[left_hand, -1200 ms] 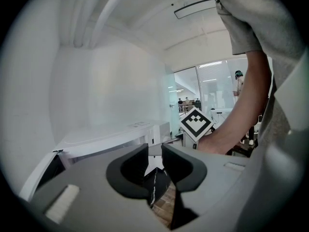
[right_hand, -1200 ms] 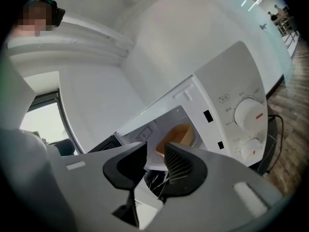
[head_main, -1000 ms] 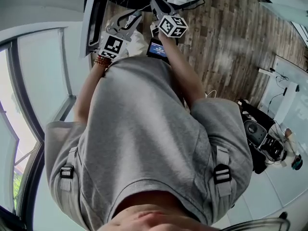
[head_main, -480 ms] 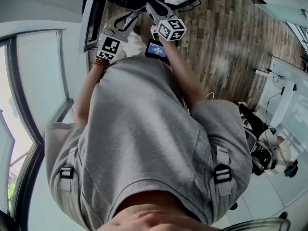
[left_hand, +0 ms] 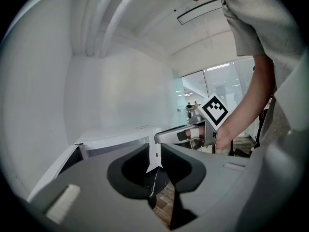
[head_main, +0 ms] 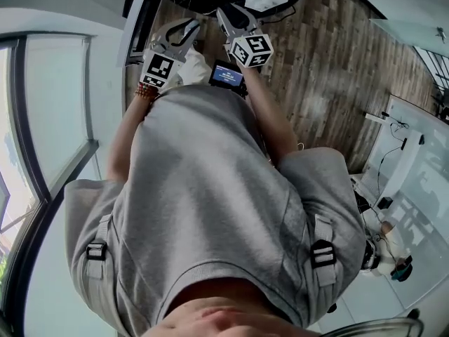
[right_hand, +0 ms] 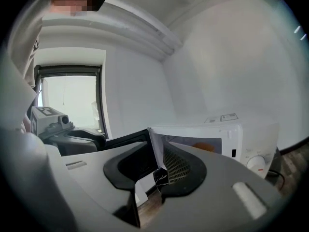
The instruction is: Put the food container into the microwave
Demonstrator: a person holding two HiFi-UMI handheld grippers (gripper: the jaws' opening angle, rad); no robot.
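White microwave (right_hand: 241, 137) stands with its door (right_hand: 127, 138) swung open.

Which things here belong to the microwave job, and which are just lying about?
Job: microwave, its open door, orange item inside it, possibly the food container, left gripper and right gripper, both empty, jaws just closing somewhat.
Lying about: white desk with cables, window.

Microwave (right_hand: 241, 134) on wood-plank floor (head_main: 330, 62), seemingly
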